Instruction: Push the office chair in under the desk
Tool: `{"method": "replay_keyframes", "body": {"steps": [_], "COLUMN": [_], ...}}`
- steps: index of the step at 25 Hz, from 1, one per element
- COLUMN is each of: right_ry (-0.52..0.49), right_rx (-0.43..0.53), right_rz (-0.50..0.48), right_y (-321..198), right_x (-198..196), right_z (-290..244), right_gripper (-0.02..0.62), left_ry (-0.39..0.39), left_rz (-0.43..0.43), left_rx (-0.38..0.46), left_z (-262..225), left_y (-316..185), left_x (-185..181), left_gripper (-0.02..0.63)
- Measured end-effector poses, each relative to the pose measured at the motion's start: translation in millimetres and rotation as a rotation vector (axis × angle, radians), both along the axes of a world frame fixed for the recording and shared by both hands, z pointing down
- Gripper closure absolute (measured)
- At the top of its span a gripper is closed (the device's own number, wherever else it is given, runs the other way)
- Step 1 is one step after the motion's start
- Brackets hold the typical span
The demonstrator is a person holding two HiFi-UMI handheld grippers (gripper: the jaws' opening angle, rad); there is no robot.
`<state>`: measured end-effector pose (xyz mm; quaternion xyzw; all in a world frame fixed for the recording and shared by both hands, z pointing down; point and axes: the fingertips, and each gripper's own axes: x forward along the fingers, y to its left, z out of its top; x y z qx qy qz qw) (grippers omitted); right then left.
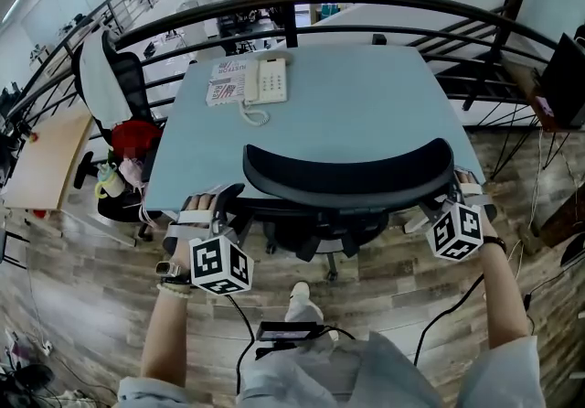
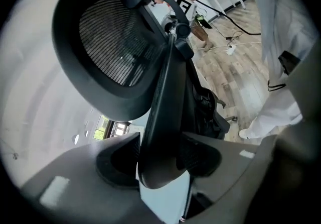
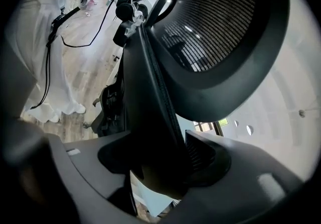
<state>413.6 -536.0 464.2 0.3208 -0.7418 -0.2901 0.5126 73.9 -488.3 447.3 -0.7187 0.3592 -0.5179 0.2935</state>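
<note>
The black office chair (image 1: 347, 173) stands tucked against the near edge of the light blue desk (image 1: 366, 95), its curved mesh back toward me. My left gripper (image 1: 215, 205) is at the back's left end. In the left gripper view the back's rim (image 2: 160, 117) fills the gap of this gripper (image 2: 160, 155), touching both pads. My right gripper (image 1: 457, 191) is at the back's right end. In the right gripper view the rim (image 3: 155, 117) runs between the jaws of that gripper (image 3: 160, 160), with a thin gap at the ribbed right pad (image 3: 200, 155).
A white desk phone (image 1: 271, 80) and papers (image 1: 226, 81) lie at the desk's far left. A second chair (image 1: 110, 77) with a red bag (image 1: 135, 136) stands at the left. A black railing (image 1: 302, 4) runs behind the desk. Cables trail on the wooden floor by my foot (image 1: 299, 301).
</note>
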Motion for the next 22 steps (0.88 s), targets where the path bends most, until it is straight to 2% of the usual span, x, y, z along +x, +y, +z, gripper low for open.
{"method": "replay_keyframes", "body": {"steps": [3, 5, 7, 12, 15, 19, 22], "right_ry": [-0.063, -0.136, -0.200, -0.250, -0.354, -0.565, -0.749], "right_rx": [0.004, -0.004, -0.005, 0.048, 0.063, 0.064, 0.032], "right_rz": [0.005, 0.015, 0.035, 0.094, 0.113, 0.146, 0.169], "right_y": [9.1, 17.6, 25.7, 36.0, 47.6, 69.1, 85.3], "right_x": [-1.9, -3.8, -5.0, -7.7, -11.7, -24.2, -36.4], "right_z": [-11.5, -20.0, -26.3, -35.9, -46.1, -65.2, -74.5], "right_gripper": [0.328, 0.328, 0.328, 0.329, 0.335, 0.423, 0.516], "left_ry": [0.048, 0.113, 0.205, 0.483, 0.595, 0.708, 0.796], "left_rz": [-0.025, -0.039, -0.047, -0.044, -0.040, -0.015, -0.012], "left_rx": [0.017, 0.016, 0.010, 0.032, 0.059, 0.036, 0.036], "left_z": [-8.9, -15.5, -23.2, -52.2, -67.8, -78.2, -85.0], "left_y": [10.8, 18.6, 26.9, 46.7, 55.6, 67.6, 73.7], "left_x": [-6.0, -4.6, 2.5, 31.2, 46.1, 63.1, 72.1], "left_gripper": [0.405, 0.407, 0.407, 0.408, 0.409, 0.413, 0.462]}}
